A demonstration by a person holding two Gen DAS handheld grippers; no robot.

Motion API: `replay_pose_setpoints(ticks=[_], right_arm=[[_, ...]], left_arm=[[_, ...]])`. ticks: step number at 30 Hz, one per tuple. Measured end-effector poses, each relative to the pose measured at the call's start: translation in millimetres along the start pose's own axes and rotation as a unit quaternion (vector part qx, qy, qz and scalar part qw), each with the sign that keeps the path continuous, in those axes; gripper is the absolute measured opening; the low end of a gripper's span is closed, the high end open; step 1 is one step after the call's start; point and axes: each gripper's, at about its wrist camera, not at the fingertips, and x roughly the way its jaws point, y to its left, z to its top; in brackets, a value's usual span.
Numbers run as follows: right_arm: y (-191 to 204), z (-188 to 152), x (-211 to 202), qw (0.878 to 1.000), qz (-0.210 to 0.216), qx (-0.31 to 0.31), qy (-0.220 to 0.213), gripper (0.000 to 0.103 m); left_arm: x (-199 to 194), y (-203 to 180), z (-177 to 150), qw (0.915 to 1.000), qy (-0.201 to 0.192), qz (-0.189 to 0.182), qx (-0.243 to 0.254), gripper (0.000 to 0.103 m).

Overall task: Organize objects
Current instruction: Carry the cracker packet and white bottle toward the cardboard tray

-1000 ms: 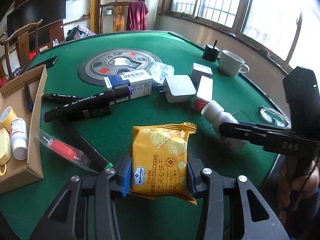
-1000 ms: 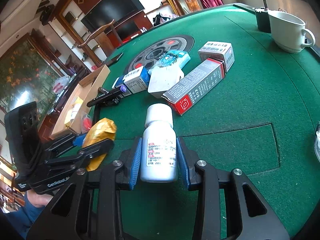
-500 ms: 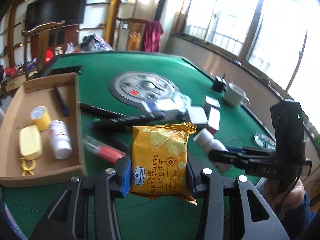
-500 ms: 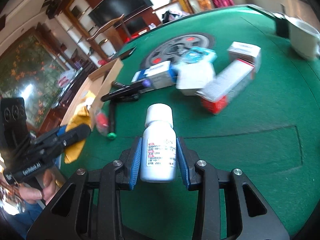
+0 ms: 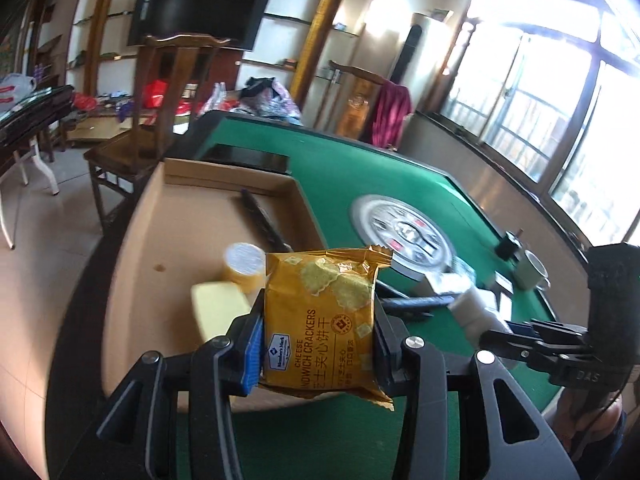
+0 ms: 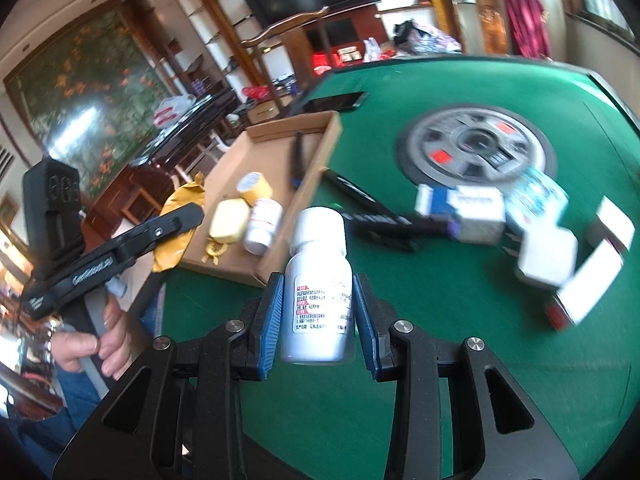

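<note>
My left gripper (image 5: 318,340) is shut on a yellow cheese cracker packet (image 5: 322,320), held in the air above the near end of the cardboard tray (image 5: 180,240). My right gripper (image 6: 318,316) is shut on a white pill bottle (image 6: 318,288), lifted over the green table (image 6: 440,360) just right of the tray (image 6: 280,148). In the right wrist view the left gripper (image 6: 192,216) shows at left with the cracker packet (image 6: 180,216) over the tray's near left side. The right gripper and its bottle (image 5: 476,312) show at the right of the left wrist view.
The tray holds a yellow-capped jar (image 6: 254,186), a pale yellow object (image 6: 228,222), a white bottle (image 6: 262,226) and a dark pen (image 6: 298,158). Black markers (image 6: 384,224), several small boxes (image 6: 476,216) and a round centre plate (image 6: 476,148) lie on the table. A mug (image 5: 532,270) stands far right. A wooden chair (image 5: 152,120) is behind the tray.
Both grippers have risen and swung left toward the cardboard tray, each keeping its object. The tray has come from the left edge to the middle of the left wrist view.
</note>
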Motion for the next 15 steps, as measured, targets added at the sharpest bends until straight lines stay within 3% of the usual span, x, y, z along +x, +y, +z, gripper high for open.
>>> replay_pose_setpoints(ticks=[9,13,15], right_arm=[[50.1,67.3,55.9,0.999,0.008,-0.031,0.016,0.034],[58.0,99.2,93.9,0.999,-0.012,-0.031,0.027,0.034],[59.4,113.7,113.5,0.999,-0.027,-0.031,0.030,0.034]], left_arm=[[43.2,55.1,49.8,0.9977,0.042,0.050,-0.016,0.044],[78.3,71.5,62.2,0.9958,0.064,0.054,-0.038,0.044],[97.3,83.7,66.3,0.9940,0.079,0.039,-0.065,0.044]])
